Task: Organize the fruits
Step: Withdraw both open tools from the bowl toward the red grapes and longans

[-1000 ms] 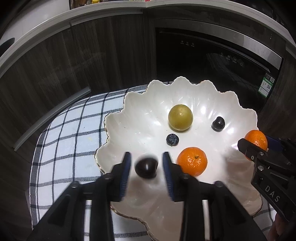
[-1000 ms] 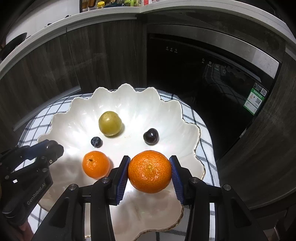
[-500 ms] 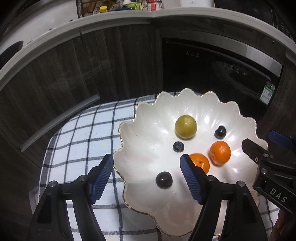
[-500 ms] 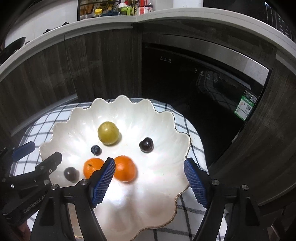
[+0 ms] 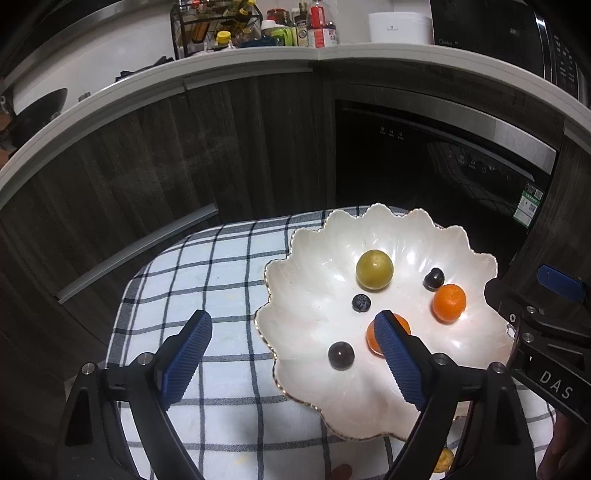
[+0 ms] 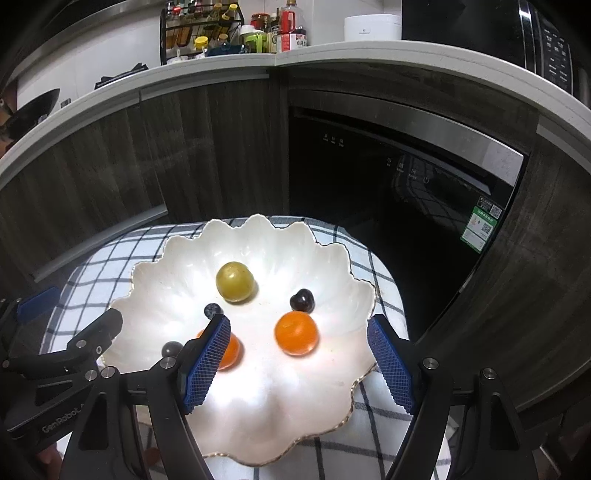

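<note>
Left claw (image 5: 291,345) black-framed, ribbed blue pads (image 5: 186,356), silver screws, right claw (image 6: 299,360) alike

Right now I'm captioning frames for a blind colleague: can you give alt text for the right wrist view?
A white scalloped dish on a checked cloth holds two oranges, a yellow-green fruit, a cherry, a blueberry and a dark grape. The right gripper hangs open above it.

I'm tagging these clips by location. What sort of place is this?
Most likely a home kitchen. A countertop carries a rack of condiment bottles, a built-in appliance, probably a dishwasher, sits among dark cabinets, and fruit lies in a scalloped white dish on a checked cloth.
</note>
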A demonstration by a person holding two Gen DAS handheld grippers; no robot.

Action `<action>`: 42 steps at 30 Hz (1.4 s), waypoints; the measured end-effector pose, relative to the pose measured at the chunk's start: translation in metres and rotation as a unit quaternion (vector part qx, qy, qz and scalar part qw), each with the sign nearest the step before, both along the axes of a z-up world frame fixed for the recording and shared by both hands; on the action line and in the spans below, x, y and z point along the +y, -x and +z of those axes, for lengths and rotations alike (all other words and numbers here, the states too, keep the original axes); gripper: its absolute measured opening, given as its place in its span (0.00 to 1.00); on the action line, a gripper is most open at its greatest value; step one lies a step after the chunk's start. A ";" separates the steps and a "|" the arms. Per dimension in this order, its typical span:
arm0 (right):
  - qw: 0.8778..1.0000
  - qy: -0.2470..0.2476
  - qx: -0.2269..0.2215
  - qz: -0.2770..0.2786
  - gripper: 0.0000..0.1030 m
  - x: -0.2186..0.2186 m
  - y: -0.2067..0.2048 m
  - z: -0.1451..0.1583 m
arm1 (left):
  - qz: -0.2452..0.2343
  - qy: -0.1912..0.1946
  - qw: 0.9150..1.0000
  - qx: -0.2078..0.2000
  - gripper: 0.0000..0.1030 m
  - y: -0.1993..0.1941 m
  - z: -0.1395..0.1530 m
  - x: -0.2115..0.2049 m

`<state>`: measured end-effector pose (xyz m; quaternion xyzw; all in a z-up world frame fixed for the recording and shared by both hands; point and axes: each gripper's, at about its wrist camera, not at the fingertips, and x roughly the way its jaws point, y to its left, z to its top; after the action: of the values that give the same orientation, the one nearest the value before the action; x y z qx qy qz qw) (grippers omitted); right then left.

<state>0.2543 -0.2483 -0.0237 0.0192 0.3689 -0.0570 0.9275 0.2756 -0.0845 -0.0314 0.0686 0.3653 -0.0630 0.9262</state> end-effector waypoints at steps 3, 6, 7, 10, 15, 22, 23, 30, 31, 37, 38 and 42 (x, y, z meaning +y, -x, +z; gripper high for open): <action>1.000 0.000 -0.007 0.001 0.75 0.001 0.007 0.006 | 0.002 0.001 1.000 -0.005 0.93 0.006 0.005 0.002; 1.000 0.000 -0.014 0.002 0.80 0.002 0.014 0.012 | 0.004 0.004 1.000 -0.007 0.94 0.011 0.009 0.004; 1.000 0.000 -0.016 0.002 0.80 0.002 0.017 0.014 | 0.005 0.005 1.000 -0.007 0.94 0.014 0.010 0.005; 1.000 -0.002 -0.020 0.001 0.80 0.002 0.023 0.019 | 0.004 0.007 1.000 -0.008 0.95 0.022 0.013 0.007; 1.000 -0.003 -0.026 0.001 0.81 0.003 0.034 0.024 | 0.006 0.006 1.000 -0.013 0.97 0.032 0.017 0.008; 0.999 -0.006 -0.032 -0.001 0.82 0.002 0.047 0.028 | 0.007 0.011 1.000 -0.017 0.98 0.046 0.022 0.010; 0.999 -0.007 -0.033 -0.002 0.82 0.002 0.049 0.029 | 0.008 0.012 1.000 -0.018 0.98 0.048 0.023 0.011; 0.999 -0.009 -0.036 0.001 0.82 0.003 0.058 0.031 | 0.008 0.018 1.000 -0.021 0.98 0.061 0.028 0.015; 0.999 -0.008 -0.037 0.001 0.82 0.004 0.060 0.032 | 0.008 0.018 1.000 -0.021 0.98 0.062 0.028 0.015; 0.999 -0.010 -0.040 0.004 0.82 0.006 0.072 0.033 | 0.010 0.020 1.000 -0.016 0.98 0.075 0.027 0.018; 0.999 -0.010 -0.041 0.005 0.82 0.006 0.074 0.034 | 0.009 0.021 1.000 -0.015 0.98 0.077 0.027 0.019; 0.999 -0.011 -0.042 0.008 0.82 0.007 0.081 0.033 | 0.006 0.022 1.000 -0.012 0.98 0.086 0.025 0.019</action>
<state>0.1732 -0.2409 0.0092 0.0290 0.3307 -0.0451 0.9422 0.1891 -0.0654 -0.0068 0.0467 0.3527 -0.0650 0.9323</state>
